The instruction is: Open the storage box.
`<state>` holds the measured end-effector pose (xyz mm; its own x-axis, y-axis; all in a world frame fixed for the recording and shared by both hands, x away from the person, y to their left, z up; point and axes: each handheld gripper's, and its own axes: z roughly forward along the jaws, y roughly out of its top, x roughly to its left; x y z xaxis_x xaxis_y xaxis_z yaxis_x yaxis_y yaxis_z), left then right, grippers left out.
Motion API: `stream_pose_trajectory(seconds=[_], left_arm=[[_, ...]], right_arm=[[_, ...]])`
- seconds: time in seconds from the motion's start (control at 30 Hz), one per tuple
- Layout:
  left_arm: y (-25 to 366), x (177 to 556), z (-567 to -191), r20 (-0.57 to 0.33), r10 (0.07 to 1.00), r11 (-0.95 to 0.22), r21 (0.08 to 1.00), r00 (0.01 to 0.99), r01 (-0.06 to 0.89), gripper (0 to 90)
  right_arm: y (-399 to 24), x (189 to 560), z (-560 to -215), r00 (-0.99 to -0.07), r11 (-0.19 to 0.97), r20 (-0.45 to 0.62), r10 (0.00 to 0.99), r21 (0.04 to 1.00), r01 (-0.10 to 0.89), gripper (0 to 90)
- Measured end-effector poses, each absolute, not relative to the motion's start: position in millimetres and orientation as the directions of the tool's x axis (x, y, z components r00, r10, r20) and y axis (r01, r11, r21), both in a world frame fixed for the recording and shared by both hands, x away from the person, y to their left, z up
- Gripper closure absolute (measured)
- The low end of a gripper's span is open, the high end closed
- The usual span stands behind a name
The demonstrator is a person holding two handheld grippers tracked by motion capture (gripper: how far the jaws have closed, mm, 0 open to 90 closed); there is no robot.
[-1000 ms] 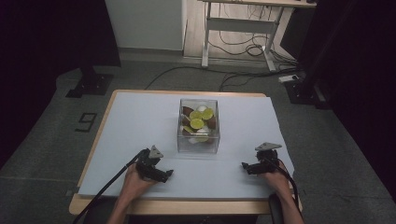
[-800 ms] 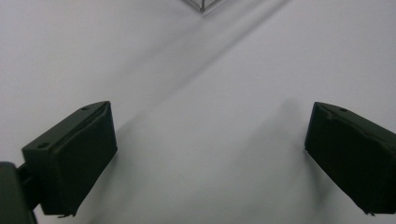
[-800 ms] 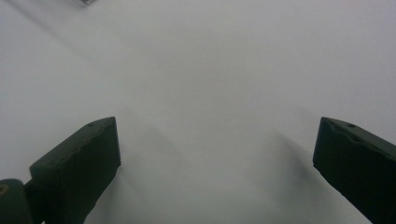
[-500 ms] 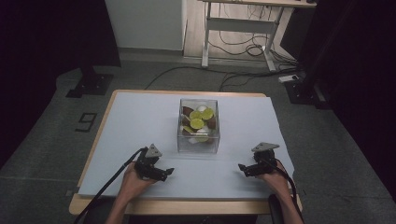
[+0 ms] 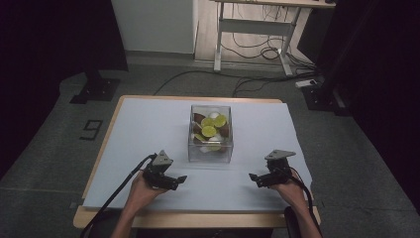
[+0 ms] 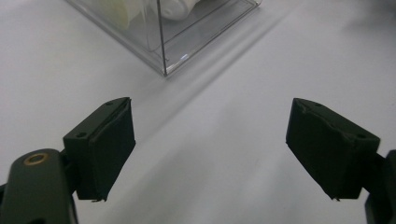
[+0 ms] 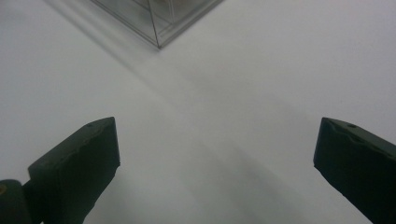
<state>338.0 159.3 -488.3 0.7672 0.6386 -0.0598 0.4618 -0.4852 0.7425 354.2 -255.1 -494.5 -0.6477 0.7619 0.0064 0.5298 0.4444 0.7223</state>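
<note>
Left gripper point(image 6: 210, 154) looks along its two black jaws, which rise from the bottom corners with a wide gap between them; nothing sits in that gap but bare table. The jaws have just been closing a little, with no object between the pads. Left pad face dark, slightly ragged at its lower edge; a brass-coloured fitting point(image 6: 36, 159) shows on the body below it. Surface is a pale, plain white sheet point(image 6: 224, 116), soft shadows crossing it diagonally. Ahead and above the jaws, well apart from them, the near corner of a clear plastic box point(image 6: 164, 46) stands on the sheet, corner edge upright. Pale and yellowish items point(image 6: 140, 9) inside, blurred, cut off by the frame top.
</note>
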Motion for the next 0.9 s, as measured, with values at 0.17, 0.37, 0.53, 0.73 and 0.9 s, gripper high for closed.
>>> stream_pose_trajectory(seconds=[0.17,0.37,0.53,0.73,0.9], left_arm=[[153,339,-483,-0.052,0.615,-0.505,0.741,0.787,0.443,18.9],[149,341,-476,-0.049,0.603,-0.509,0.745,0.796,0.431,21.9],[144,344,-473,-0.05,0.591,-0.512,0.747,0.805,0.423,23.6],[135,347,-465,-0.046,0.572,-0.517,0.755,0.819,0.403,30.1],[129,351,-462,-0.051,0.564,-0.516,0.757,0.824,0.4,34.1]], right_arm=[[-252,354,-490,-0.657,0.443,0.015,0.753,0.727,0.525,0.7],[-247,354,-485,-0.666,0.441,0.023,0.745,0.733,0.518,1.1],[-241,355,-482,-0.679,0.449,0.024,0.734,0.733,0.511,1.1],[-233,356,-478,-0.693,0.45,0.03,0.721,0.74,0.5,1.0],[-226,356,-474,-0.714,0.442,0.052,0.698,0.754,0.486,0.9]])
